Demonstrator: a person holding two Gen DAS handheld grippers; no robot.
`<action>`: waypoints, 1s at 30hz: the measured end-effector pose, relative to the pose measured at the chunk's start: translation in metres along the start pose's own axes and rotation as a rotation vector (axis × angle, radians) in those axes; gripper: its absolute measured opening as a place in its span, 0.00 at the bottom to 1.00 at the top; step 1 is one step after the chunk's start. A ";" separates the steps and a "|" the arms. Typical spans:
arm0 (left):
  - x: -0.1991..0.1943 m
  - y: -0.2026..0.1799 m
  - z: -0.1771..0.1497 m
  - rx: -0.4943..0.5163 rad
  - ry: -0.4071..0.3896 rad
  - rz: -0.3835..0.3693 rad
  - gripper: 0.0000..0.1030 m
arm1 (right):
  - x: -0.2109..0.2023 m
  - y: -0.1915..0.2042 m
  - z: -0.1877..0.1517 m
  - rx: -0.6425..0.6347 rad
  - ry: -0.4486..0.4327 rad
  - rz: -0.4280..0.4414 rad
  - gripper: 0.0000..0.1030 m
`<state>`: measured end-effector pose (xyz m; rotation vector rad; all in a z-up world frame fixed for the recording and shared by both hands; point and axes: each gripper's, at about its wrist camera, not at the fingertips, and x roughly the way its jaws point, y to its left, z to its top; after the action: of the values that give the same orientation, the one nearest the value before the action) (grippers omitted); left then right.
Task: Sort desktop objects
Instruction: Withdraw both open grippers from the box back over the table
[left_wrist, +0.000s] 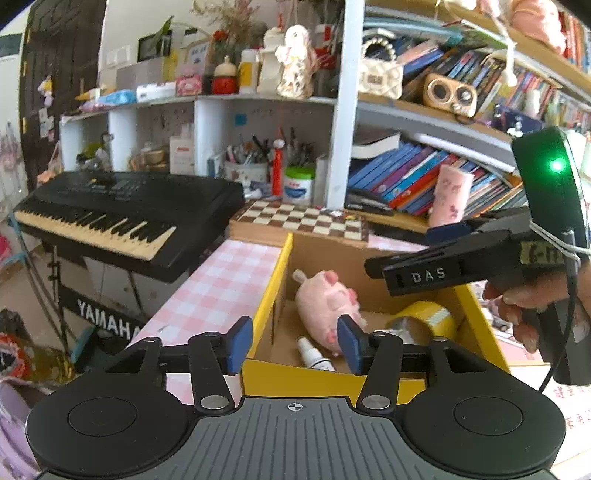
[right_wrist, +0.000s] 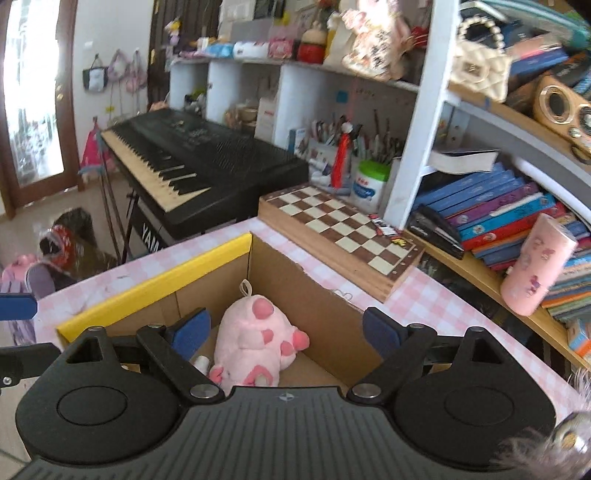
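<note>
Keyboard (left_wrist: 122, 214): black, on a stand beyond the desk's left edge; not part of the sorting.
Desk (left_wrist: 218, 284): pink checked cloth, carrying the box and a chessboard (left_wrist: 301, 218) behind it.
Left gripper (left_wrist: 293, 341): jaws apart, nothing between them, poised over the near yellow rim of the box.
Box (left_wrist: 267, 295): open cardboard, yellow edges, serving as the sorting bin.
Contents: a pink plush pig (left_wrist: 327, 304) lies on the floor of the box, a small white spray bottle (left_wrist: 314, 356) just beside it at the near wall, a yellow tape roll (left_wrist: 424, 317) to the right.
Right gripper (right_wrist: 286, 330): jaws wide, empty, directly above the pig (right_wrist: 255, 339); likely a release just made.
Advice: lift both grippers straight up clear of the walls, so no finger catches the rim or drags the pig, before reaching for another item.
Pink cup (right_wrist: 537, 264): on the lower shelf, right, leaning against books.
</note>
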<state>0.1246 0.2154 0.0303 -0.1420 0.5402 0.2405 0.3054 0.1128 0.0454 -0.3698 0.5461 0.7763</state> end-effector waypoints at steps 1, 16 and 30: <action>-0.004 0.000 0.000 0.002 -0.006 -0.010 0.57 | -0.008 0.002 -0.001 0.008 -0.008 -0.012 0.86; -0.047 0.002 -0.018 0.039 -0.063 -0.105 0.89 | -0.124 0.003 -0.054 0.175 -0.109 -0.267 0.86; -0.093 0.006 -0.055 0.039 -0.037 -0.136 0.95 | -0.206 0.050 -0.121 0.327 -0.145 -0.446 0.86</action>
<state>0.0189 0.1930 0.0317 -0.1358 0.4955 0.1001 0.1081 -0.0299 0.0636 -0.1213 0.4235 0.2724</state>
